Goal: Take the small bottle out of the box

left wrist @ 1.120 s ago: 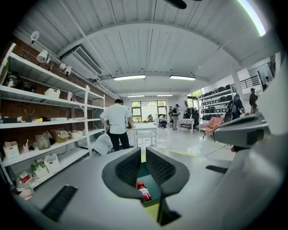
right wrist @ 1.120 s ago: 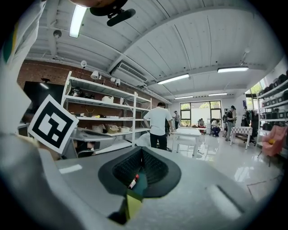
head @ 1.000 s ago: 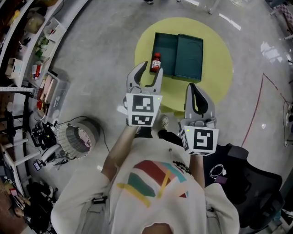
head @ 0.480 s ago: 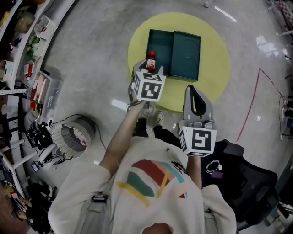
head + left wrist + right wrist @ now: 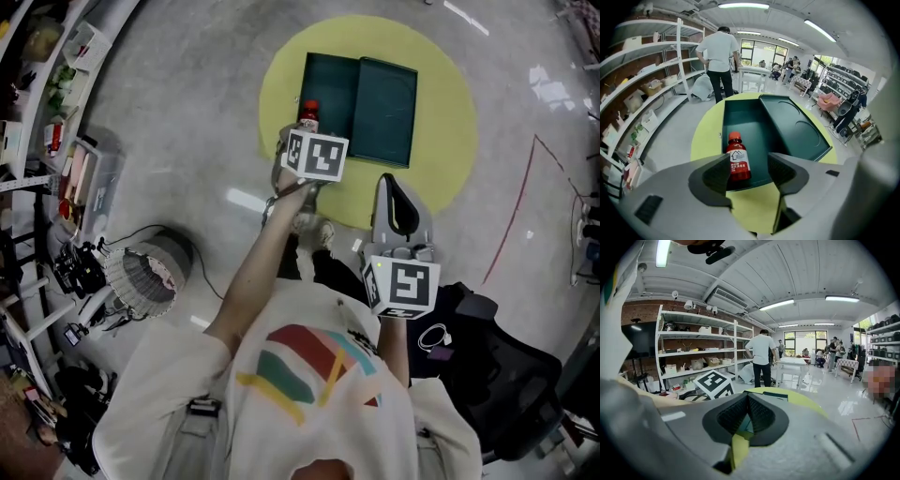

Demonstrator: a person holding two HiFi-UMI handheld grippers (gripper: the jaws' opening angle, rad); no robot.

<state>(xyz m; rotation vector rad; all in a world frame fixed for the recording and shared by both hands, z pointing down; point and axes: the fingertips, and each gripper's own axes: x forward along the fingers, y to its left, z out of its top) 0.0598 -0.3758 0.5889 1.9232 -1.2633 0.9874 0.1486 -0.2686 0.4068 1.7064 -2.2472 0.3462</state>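
My left gripper (image 5: pixel 750 165) is opening its jaws, the small bottle (image 5: pixel 738 158) between them but ungripped, upright in the near left corner of the open box (image 5: pixel 749 123), so lifting it out remains; my right gripper (image 5: pixel 746 416) hangs closed and empty short of the box.

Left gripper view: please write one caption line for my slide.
Left gripper, fingers opening, faces the small red bottle standing upright in the open dark-green box.
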